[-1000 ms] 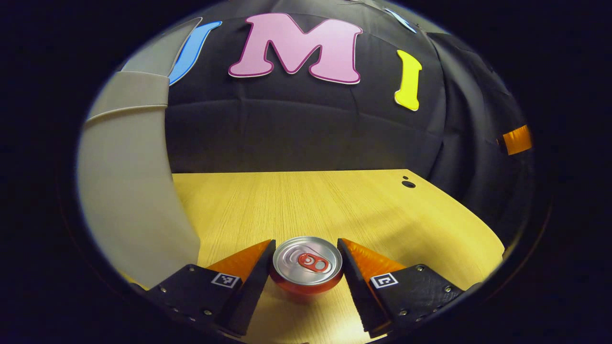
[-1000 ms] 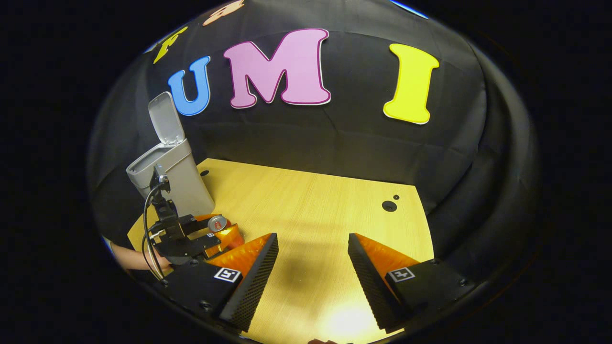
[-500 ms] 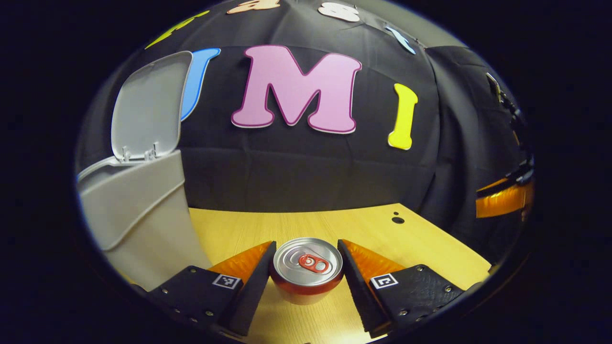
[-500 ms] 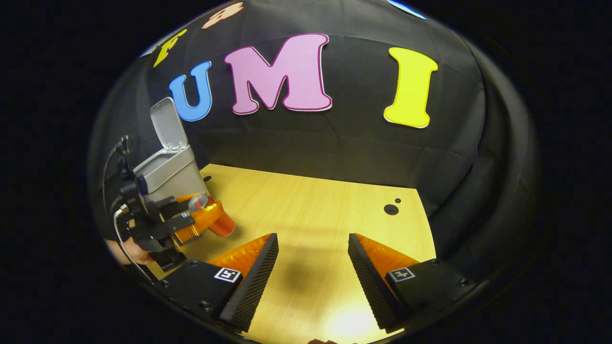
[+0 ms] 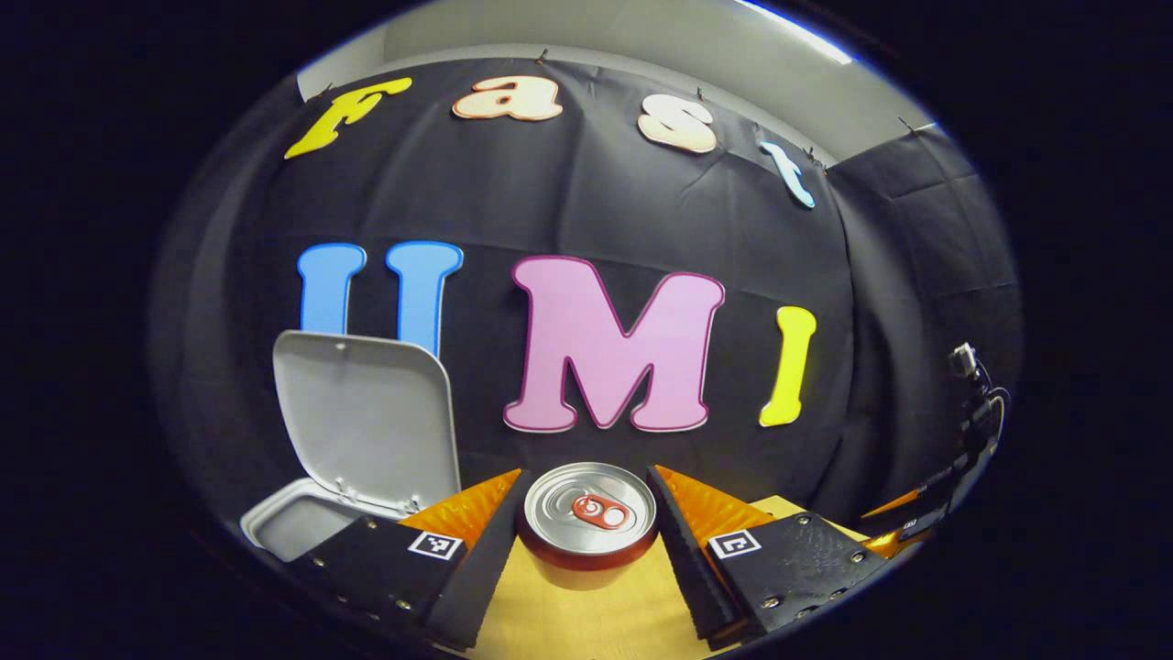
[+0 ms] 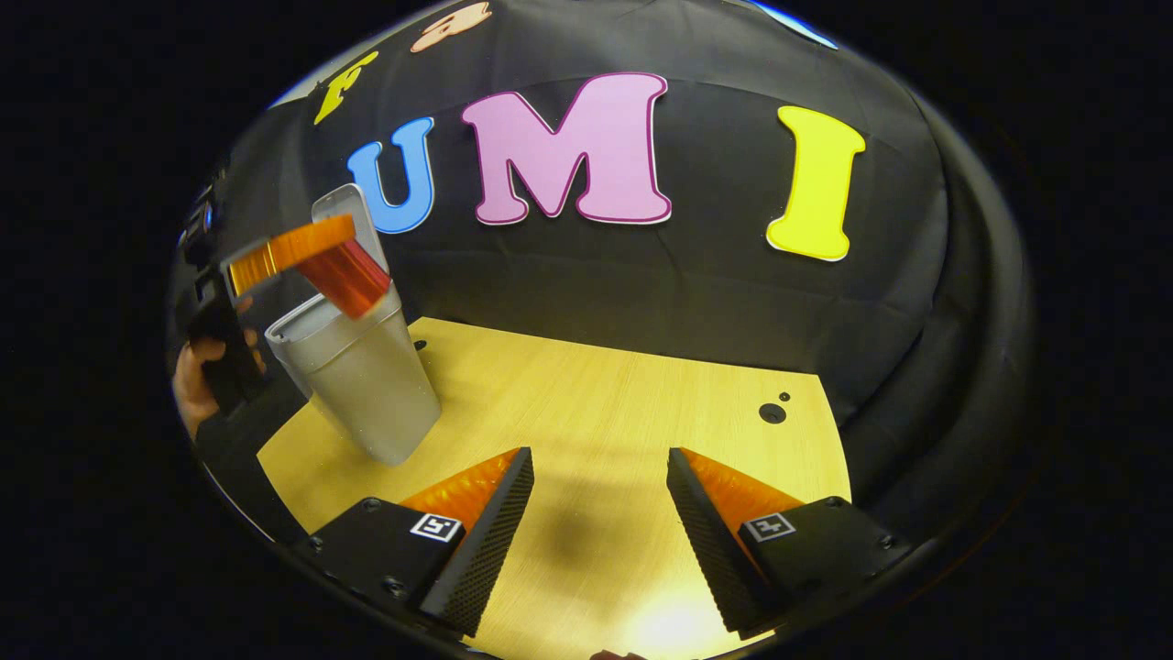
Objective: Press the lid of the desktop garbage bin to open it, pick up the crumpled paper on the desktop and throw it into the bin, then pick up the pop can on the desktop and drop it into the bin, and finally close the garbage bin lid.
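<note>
Pop can (image 5: 586,524) clamped in the left gripper (image 5: 586,541), raised beside the bin (image 6: 362,376).
Lid (image 5: 365,422) stands upright; right gripper (image 6: 594,522) gapes empty over bare desktop (image 6: 623,403), well apart.

A wooden table (image 6: 596,403) is lying under the black cloth wall (image 6: 641,275), two dark holes (image 6: 772,412) showing near its far corner.
</note>
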`<state>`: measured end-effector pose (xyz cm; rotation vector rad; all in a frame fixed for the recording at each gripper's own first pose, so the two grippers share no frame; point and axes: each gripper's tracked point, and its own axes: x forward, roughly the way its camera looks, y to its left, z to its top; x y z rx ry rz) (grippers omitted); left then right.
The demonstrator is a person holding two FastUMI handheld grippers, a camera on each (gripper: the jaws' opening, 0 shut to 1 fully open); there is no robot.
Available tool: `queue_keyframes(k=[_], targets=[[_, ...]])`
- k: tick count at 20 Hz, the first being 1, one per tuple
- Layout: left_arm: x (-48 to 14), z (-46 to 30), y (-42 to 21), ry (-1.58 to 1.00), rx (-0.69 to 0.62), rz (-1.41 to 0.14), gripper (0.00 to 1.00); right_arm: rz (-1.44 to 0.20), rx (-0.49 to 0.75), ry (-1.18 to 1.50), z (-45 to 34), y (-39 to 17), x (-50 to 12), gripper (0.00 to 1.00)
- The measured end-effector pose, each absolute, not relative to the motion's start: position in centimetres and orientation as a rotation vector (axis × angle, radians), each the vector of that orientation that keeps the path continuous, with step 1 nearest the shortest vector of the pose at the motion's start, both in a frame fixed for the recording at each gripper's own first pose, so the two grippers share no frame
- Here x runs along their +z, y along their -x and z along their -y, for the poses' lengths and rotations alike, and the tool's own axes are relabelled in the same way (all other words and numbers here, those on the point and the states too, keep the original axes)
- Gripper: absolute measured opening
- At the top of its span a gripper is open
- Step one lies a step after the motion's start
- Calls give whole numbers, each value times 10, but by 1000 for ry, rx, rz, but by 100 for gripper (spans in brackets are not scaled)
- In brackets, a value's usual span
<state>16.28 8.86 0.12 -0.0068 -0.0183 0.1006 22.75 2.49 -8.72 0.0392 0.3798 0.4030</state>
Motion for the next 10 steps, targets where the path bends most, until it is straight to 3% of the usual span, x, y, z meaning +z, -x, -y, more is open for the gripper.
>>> queue_keyframes(k=[3, 10], targets=[[25, -140, -146, -25, 185, 57, 82, -368, 414, -47, -39, -226, -83, 95], [-10, -220, -120, -40, 313, -74, 84, -375, 445, -39, -66, -219, -81, 95]])
